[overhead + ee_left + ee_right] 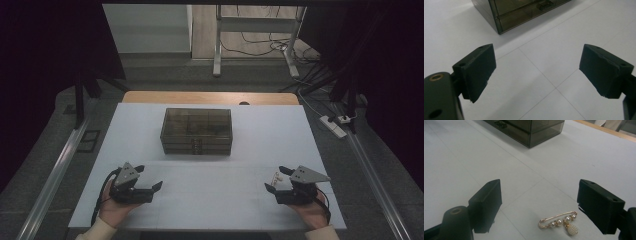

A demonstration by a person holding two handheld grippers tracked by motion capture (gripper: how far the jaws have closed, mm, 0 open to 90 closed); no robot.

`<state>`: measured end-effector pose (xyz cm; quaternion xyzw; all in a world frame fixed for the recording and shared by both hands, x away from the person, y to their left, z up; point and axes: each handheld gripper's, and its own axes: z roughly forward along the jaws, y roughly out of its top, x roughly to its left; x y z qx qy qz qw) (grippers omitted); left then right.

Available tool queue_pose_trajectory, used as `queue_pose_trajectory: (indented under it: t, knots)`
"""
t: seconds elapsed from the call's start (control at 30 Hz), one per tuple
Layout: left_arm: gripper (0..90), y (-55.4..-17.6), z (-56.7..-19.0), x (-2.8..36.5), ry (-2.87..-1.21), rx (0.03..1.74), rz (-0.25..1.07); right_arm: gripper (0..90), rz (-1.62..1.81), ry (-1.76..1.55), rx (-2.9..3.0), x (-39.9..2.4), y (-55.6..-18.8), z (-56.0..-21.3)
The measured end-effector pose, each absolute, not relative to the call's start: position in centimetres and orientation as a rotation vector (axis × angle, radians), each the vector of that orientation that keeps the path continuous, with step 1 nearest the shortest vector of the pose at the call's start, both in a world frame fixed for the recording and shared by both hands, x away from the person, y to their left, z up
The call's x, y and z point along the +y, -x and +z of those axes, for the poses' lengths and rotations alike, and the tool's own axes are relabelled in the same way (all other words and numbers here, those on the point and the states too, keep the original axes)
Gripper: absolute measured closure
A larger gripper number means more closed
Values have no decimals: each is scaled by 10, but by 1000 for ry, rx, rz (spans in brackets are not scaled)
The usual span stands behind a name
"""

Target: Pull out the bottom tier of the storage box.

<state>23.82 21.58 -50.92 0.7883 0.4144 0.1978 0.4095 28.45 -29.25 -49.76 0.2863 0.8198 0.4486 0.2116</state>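
A smoky transparent box [196, 130] with a lid and inner compartments stands shut in the middle of the white table [210, 200]; its near corner also shows in the left gripper view [506, 15] and the right gripper view [534, 130]. A gold safety-pin brooch with pearls [560, 222] lies on the table between the jaws of my right gripper [539, 205], untouched; from above the brooch [278, 176] is a small pale spot. My right gripper [279, 179] is open at the near right. My left gripper [149, 177] is open at the near left, with nothing between its jaws [537, 72].
A wooden strip [210, 97] borders the table's far edge. Beyond it are a desk frame [255, 40] and floor cables. A power strip [334, 125] lies on the floor at right. Metal rails [55, 175] run along both sides of the table.
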Motion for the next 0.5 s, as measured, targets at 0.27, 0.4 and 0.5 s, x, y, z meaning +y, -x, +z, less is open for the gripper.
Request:
queue_pose_trajectory:
  t: [0.27,0.4,0.5]
  knots:
    - [129,-239,-509,219,-1972,1053,498,188,1243,-790,2273,-294,-286,-498]
    - [127,-238,-510,218,-1979,1043,510,188,1232,-792,2276,-294,-288,-500]
    - [127,-238,-511,217,-1985,1038,513,189,1225,-798,2281,-294,-289,-501]
